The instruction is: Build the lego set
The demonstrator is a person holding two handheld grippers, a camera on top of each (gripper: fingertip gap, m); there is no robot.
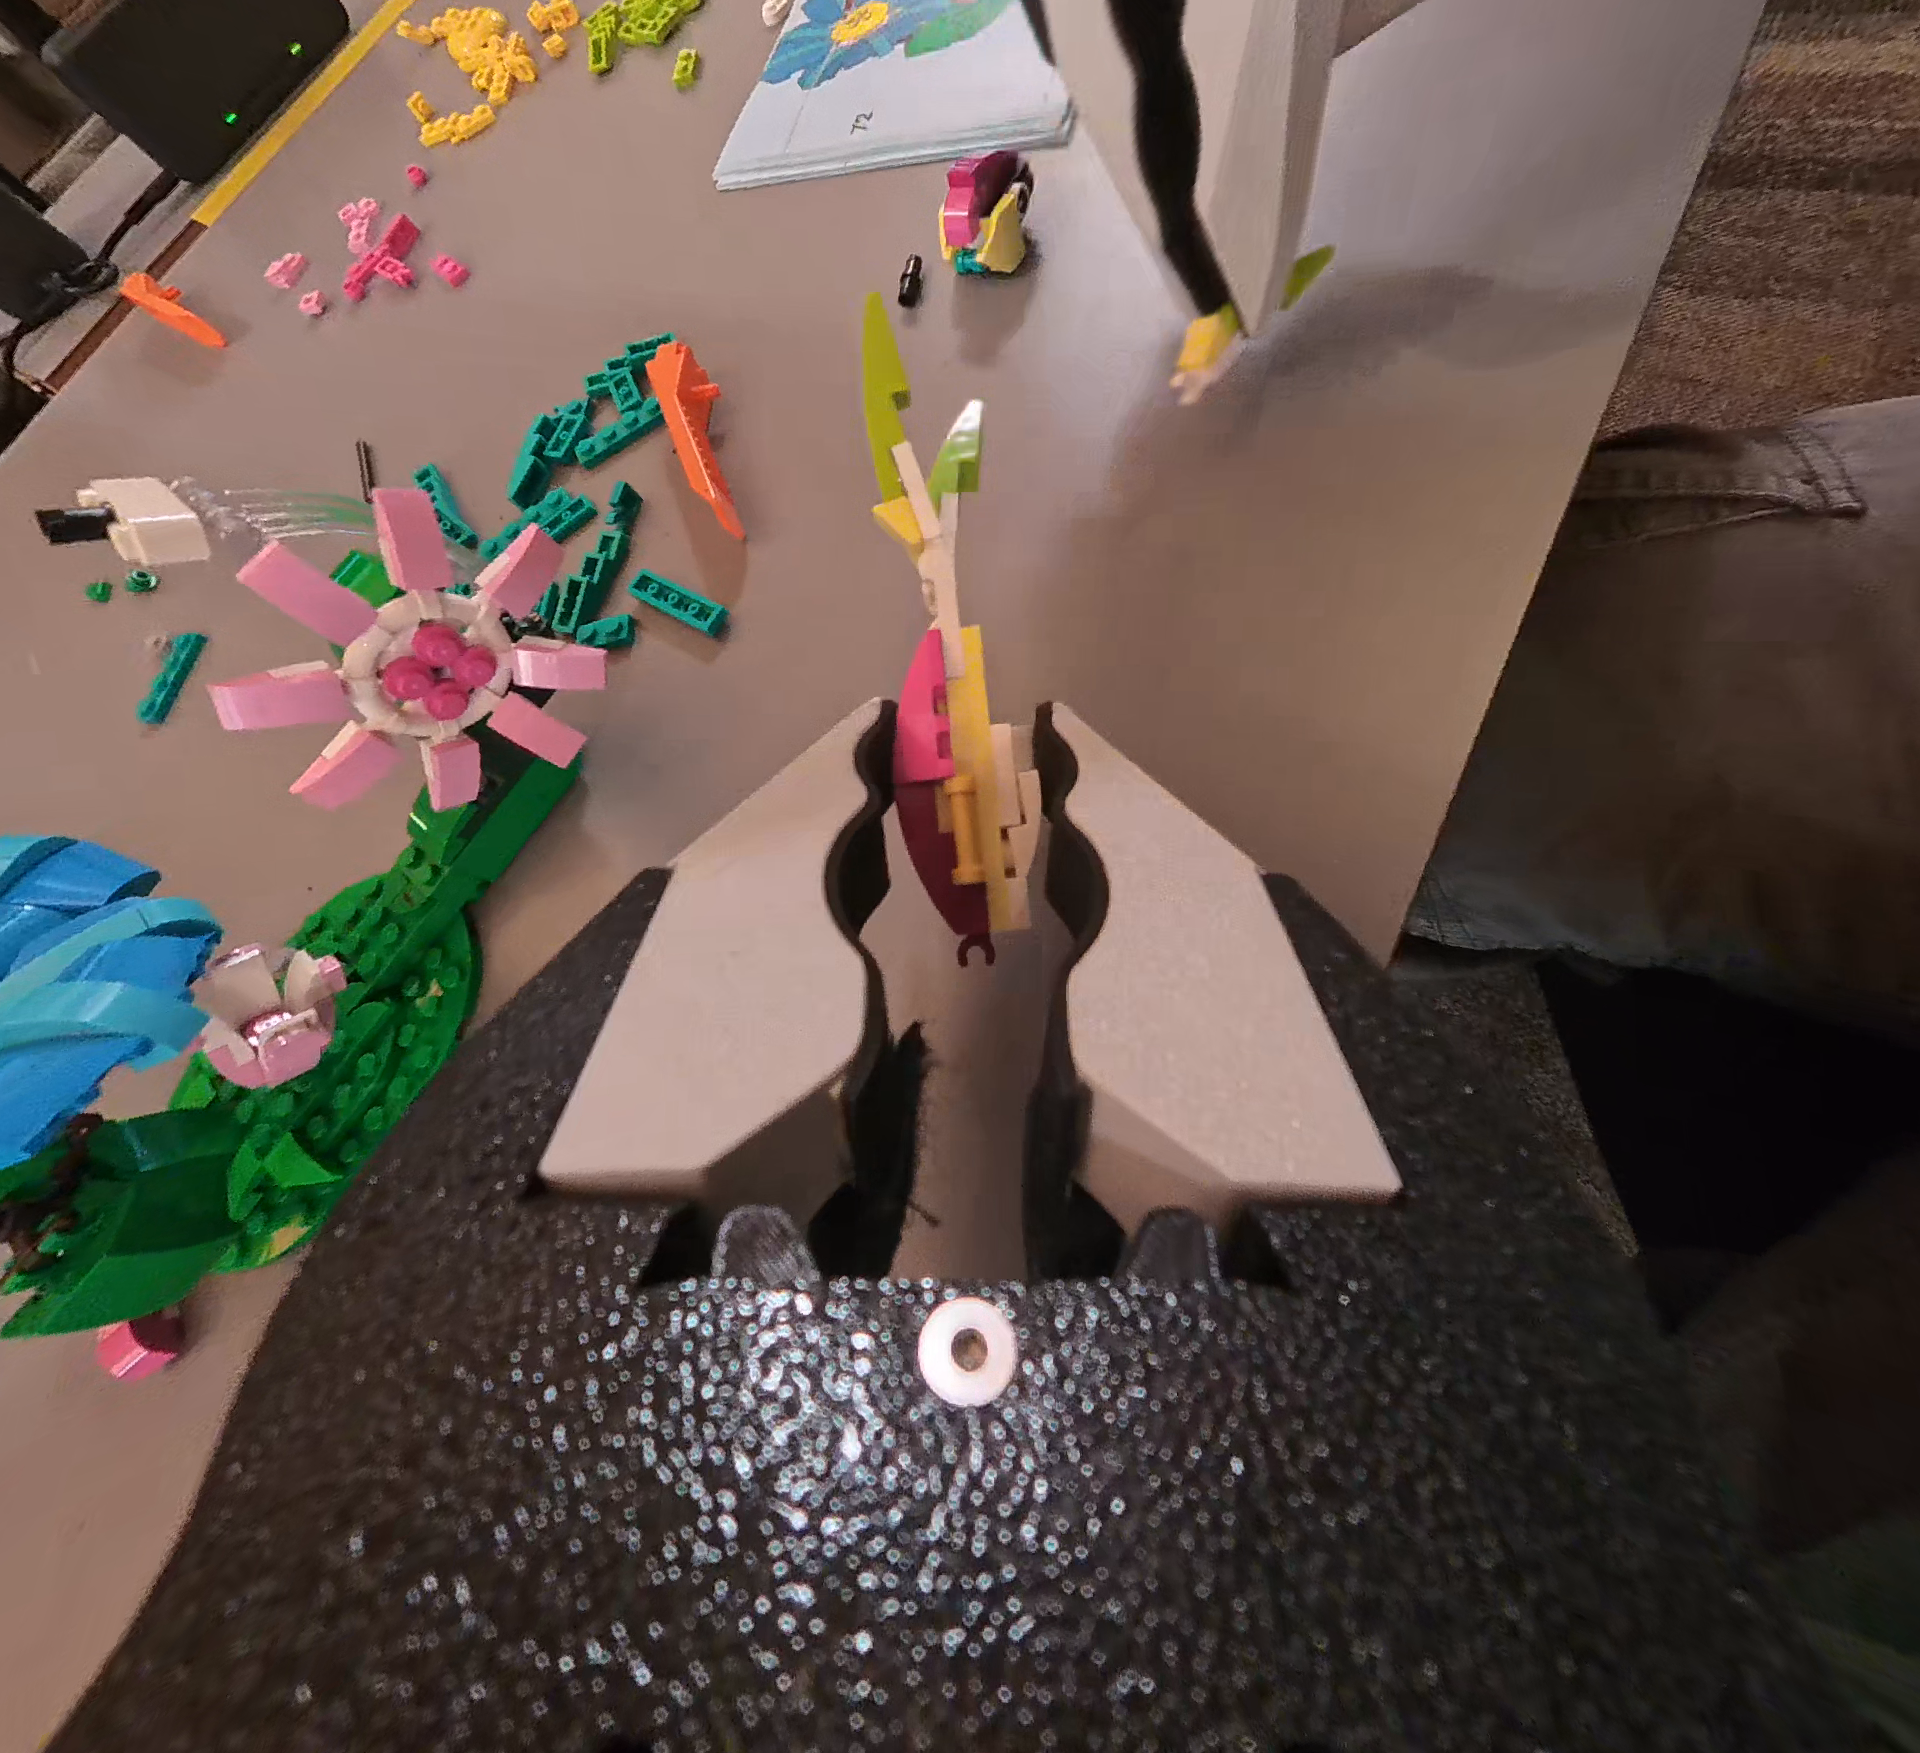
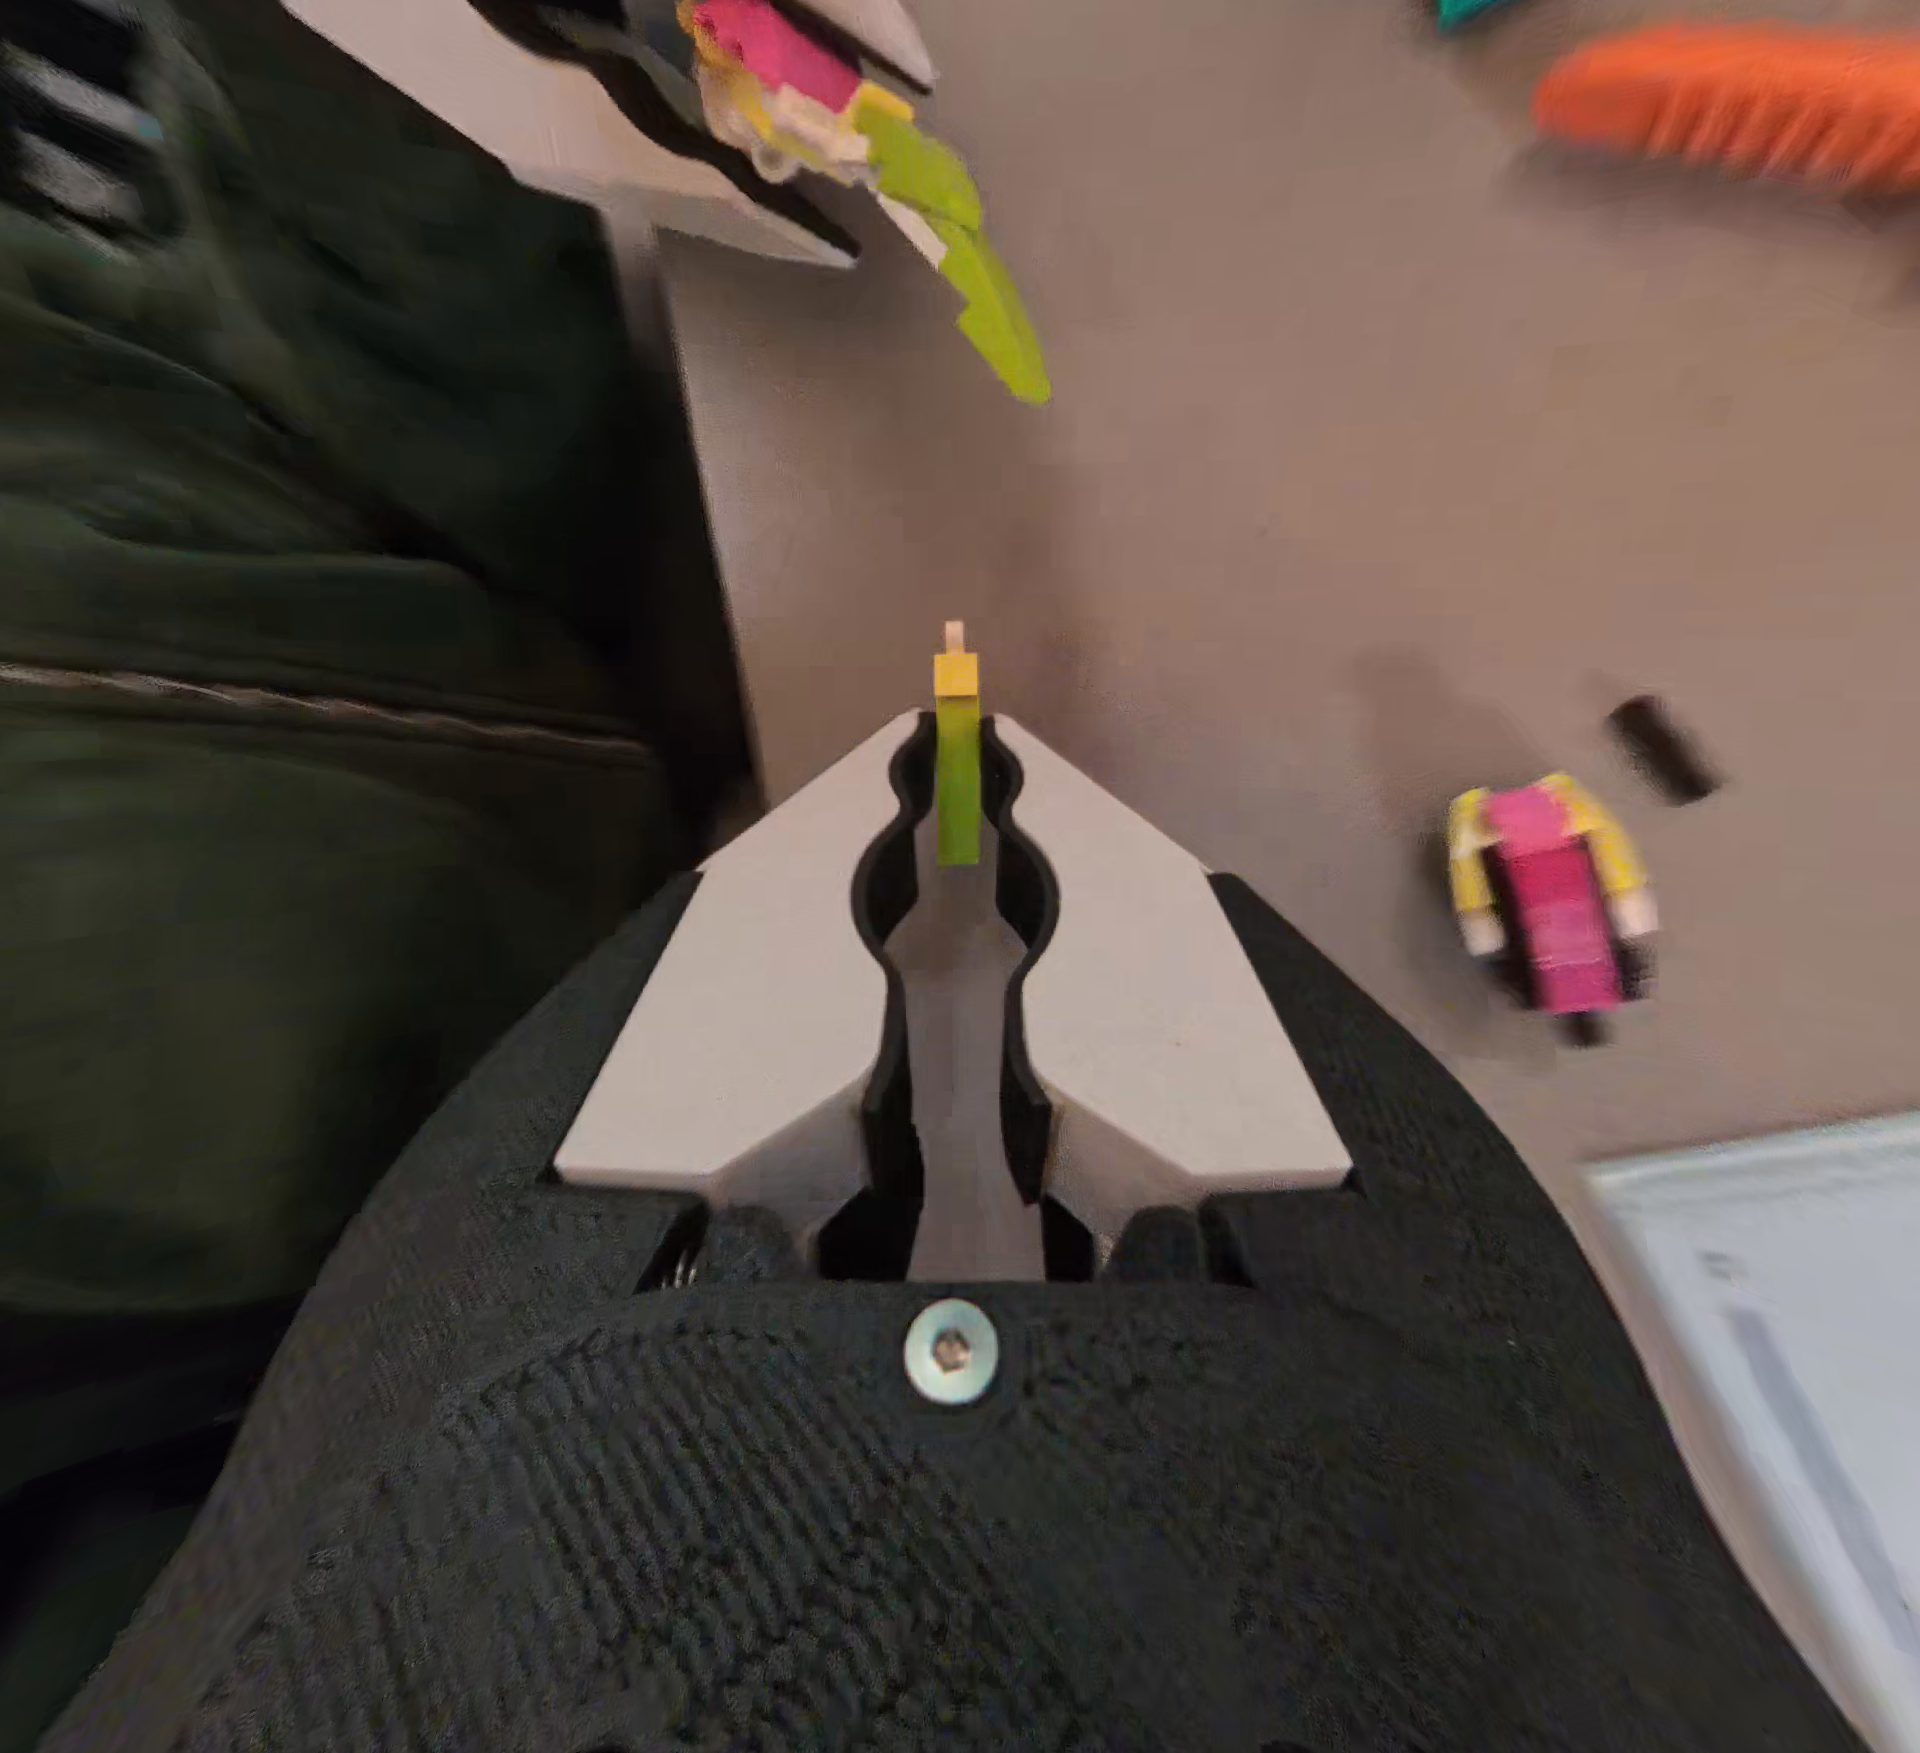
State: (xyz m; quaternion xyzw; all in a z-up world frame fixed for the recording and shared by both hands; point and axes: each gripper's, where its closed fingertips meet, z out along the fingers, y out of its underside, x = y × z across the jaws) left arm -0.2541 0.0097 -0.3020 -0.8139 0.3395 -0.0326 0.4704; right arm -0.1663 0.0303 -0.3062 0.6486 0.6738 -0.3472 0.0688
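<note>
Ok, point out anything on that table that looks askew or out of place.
Nothing looks damaged or spilled. Only the small magenta-and-yellow brick figure stands out: it lies tipped over on the grey table, with a loose black peg beside it.

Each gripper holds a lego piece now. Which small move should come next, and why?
Probably bring the right gripper, shut on the small lime and yellow feather piece, toward the magenta and yellow bird body in the left gripper: they are still apart, unjoined.
</note>
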